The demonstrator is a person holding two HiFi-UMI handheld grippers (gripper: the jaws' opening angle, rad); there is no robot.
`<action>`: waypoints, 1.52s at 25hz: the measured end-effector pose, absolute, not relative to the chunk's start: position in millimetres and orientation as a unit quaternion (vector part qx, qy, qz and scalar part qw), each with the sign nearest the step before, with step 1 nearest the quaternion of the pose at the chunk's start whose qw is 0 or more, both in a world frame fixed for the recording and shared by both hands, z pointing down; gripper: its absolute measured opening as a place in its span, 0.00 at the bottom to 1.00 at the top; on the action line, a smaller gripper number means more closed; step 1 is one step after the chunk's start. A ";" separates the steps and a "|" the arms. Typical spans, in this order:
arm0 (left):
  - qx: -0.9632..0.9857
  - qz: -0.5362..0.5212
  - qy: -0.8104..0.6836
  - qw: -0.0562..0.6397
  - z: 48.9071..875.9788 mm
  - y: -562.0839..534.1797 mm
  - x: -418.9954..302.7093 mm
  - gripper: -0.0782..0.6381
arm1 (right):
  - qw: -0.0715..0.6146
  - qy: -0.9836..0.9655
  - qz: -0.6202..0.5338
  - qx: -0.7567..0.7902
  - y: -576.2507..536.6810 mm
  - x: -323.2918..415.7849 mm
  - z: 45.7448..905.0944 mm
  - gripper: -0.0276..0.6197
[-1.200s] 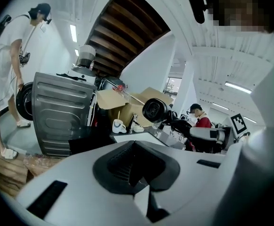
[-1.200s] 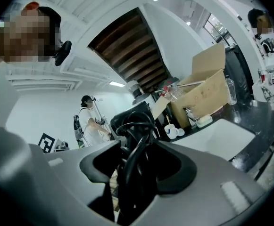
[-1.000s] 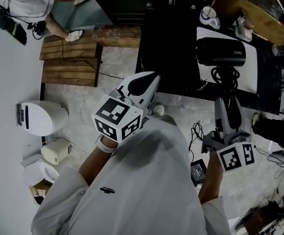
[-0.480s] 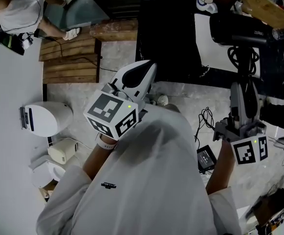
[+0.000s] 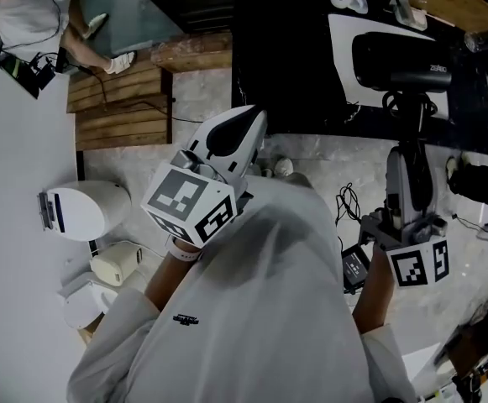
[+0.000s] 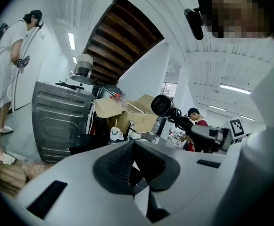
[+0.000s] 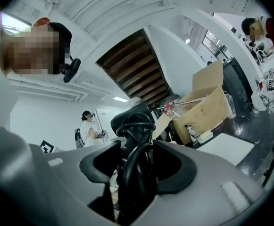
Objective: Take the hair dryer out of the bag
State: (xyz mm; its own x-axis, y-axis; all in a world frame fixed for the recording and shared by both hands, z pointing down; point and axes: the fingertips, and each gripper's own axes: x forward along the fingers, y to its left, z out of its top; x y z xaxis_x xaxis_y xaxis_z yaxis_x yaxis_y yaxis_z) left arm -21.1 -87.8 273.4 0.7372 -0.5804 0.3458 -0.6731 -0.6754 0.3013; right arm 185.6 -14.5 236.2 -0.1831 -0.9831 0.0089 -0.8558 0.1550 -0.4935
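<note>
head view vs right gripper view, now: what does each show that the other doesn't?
Head view only: the floor, with wooden pallets and a white appliance. Right gripper view only: the ceiling, a dark slatted stair underside, and the fingers closed on the handle. Both: the black hair dryer, cord coiled on it, held by the right gripper.

place: workshop-lab | cues: wooden pallets (image 5: 122,103); loose cables (image 5: 347,201); cardboard box (image 7: 207,102); black workbench (image 5: 285,82)
</note>
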 end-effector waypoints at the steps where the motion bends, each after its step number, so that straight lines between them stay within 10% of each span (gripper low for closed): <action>1: 0.909 0.111 -0.345 0.208 273.8 -86.5 -21.9 0.12 | 0.160 0.743 -0.201 -0.618 -12.8 183.7 238.2 0.40; 38: 0.904 0.130 -0.340 0.226 295.4 -64.4 -14.4 0.12 | 0.128 0.774 -0.241 -0.572 -18.3 150.9 261.2 0.40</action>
